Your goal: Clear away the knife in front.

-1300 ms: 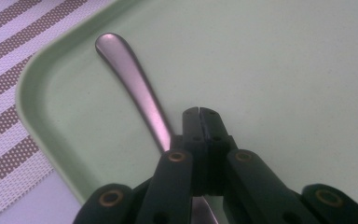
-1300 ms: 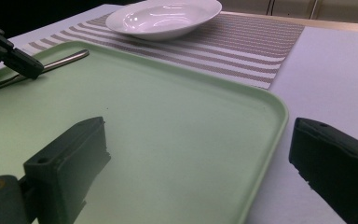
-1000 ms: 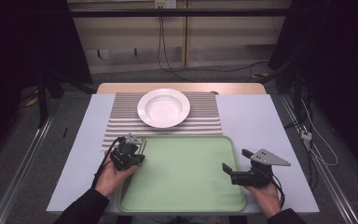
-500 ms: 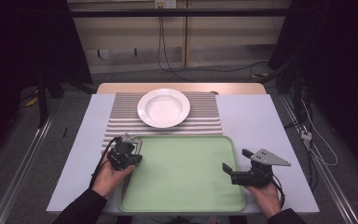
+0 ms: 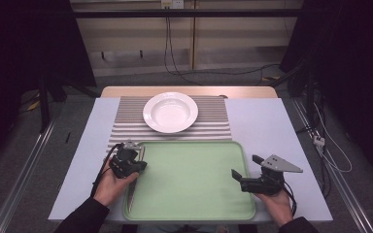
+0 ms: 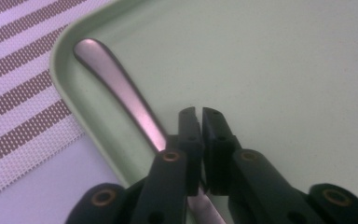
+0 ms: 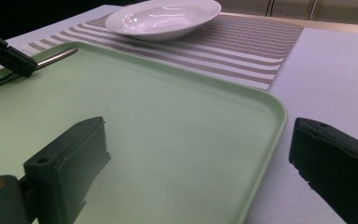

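A metal utensil handle (image 6: 121, 91) lies inside the green tray (image 5: 194, 194) along its left wall, its end near the far left corner. My left gripper (image 6: 200, 114) is shut, its tips down over the handle, which passes under the left jaw; nothing sits between the tips. In the high view the left gripper (image 5: 133, 160) hangs over the tray's left rim. My right gripper (image 7: 198, 128) is open wide and holds nothing, straddling the tray's right rim (image 7: 265, 140). In the high view the right gripper (image 5: 245, 167) sits at the tray's right edge.
A white deep plate (image 5: 170, 112) stands on a striped placemat (image 5: 126, 121) behind the tray. The light table top (image 5: 267, 126) extends to the right of the mat. Cables trail on the floor beyond the table.
My left gripper has shifted slightly toward the person over the tray's left edge. The right gripper has stayed put.
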Available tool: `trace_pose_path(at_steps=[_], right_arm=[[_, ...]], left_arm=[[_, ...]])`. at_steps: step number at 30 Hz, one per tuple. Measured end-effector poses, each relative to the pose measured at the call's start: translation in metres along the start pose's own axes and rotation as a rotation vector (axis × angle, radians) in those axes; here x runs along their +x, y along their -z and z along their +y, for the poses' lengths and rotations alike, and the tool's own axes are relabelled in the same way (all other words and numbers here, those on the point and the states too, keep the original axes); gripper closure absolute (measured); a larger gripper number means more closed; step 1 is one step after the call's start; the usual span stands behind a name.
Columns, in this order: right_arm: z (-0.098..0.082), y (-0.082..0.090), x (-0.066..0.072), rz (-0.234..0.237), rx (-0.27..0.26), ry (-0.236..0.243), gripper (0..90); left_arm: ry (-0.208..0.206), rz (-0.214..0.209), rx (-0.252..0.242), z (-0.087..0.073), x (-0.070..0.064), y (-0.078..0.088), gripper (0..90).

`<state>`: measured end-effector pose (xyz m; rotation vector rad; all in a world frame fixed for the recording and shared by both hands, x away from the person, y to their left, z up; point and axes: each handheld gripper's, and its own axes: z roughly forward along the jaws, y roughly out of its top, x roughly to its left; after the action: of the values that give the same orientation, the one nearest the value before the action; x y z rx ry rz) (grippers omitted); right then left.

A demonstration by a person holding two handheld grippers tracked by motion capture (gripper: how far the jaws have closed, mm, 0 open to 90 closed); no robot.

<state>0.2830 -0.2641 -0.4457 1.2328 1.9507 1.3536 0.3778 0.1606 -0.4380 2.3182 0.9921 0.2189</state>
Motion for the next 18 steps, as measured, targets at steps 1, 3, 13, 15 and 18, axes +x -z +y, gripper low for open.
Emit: trace_pose_path(at_steps=[1, 3, 13, 15, 18], right_arm=[[0.0, 0.0, 0.0, 0.001, 0.0, 0.0, 4.3], [0.0, 0.0, 0.0, 0.002, 0.0, 0.0, 4.3], [0.0, 0.0, 0.0, 0.002, -0.001, -0.002, 4.3], [0.0, 0.0, -0.001, 0.003, 0.0, -0.004, 4.3], [0.0, -0.001, -0.001, 0.003, -0.002, -0.008, 4.3]], left_arm=[[0.0, 0.001, -0.009, 0.0, -0.001, 0.0, 83.6], [-0.014, -0.004, -0.036, 0.0, -0.001, 0.003, 75.7], [0.006, 0.009, -0.145, 0.006, -0.002, 0.007, 11.4], [-0.003, -0.01, -0.152, 0.007, -0.002, 0.008, 5.2], [-0.02, -0.076, -0.172, 0.007, -0.002, 0.011, 5.8]])
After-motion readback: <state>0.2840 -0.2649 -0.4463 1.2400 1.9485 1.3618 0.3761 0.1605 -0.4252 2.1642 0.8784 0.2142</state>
